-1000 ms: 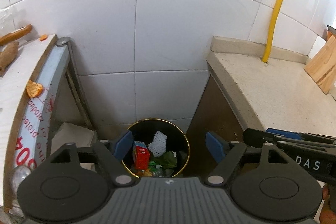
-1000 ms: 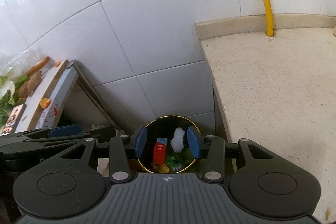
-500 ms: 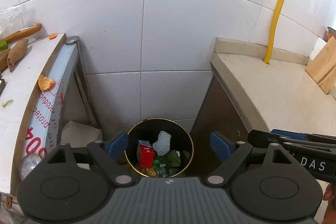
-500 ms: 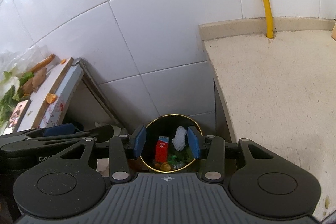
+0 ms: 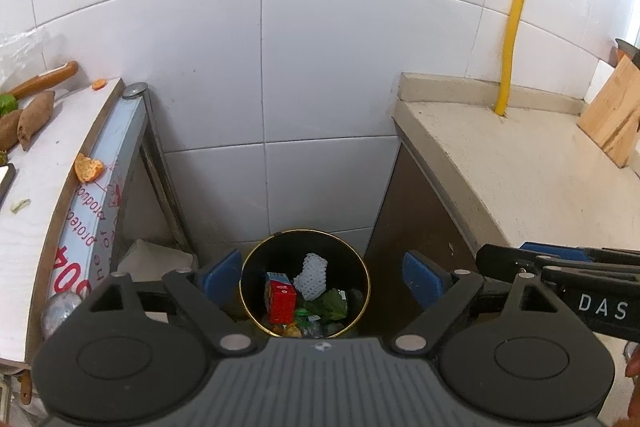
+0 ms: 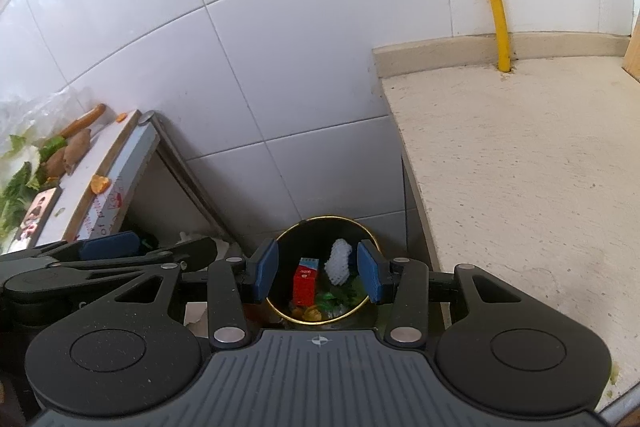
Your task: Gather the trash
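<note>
trash bin (image 5: pixel 248 269), left hand-held gripper (image 5: pixel 322 279) opening, empty

White tiled wall (image 5: pixel 320 75) behind, with a yellow pipe (image 5: pixel 516 11) running down it to the back edge of a speckled beige tabletop (image 6: pixel 520 163). Wooden board (image 5: pixel 612 115) leaning at that tabletop's far right corner. To the left, a white tabletop (image 5: pixel 36 195) carrying two sweet potatoes (image 5: pixel 34 119) near its back edge, leafy greens (image 6: pixel 18 183) beside them, and a small picture card (image 6: pixel 38 211) toward the front.
</note>
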Motion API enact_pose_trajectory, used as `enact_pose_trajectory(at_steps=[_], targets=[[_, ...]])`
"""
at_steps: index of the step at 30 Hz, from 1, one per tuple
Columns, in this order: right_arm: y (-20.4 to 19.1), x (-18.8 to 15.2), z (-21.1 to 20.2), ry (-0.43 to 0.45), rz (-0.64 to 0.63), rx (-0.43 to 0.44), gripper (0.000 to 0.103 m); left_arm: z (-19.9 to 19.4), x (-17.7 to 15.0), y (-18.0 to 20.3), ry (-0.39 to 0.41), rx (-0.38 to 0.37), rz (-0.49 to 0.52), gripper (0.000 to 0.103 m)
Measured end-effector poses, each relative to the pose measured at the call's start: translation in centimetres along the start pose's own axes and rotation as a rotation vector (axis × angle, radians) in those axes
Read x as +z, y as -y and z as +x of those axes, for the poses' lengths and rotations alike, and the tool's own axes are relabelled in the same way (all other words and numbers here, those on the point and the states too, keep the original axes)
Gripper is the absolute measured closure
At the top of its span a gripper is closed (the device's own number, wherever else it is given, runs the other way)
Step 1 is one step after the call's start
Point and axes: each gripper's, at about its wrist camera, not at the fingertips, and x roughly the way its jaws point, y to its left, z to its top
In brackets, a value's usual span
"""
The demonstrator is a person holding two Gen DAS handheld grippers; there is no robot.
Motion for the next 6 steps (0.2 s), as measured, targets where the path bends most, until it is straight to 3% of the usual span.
enact_pose_trajectory(at_steps=[6], targets=[[0.25,-0.18,-0.41,0.003,0.004,0.000,0.051,-0.15,-0.06,0.31,-0.001,0.003,0.007,0.018]])
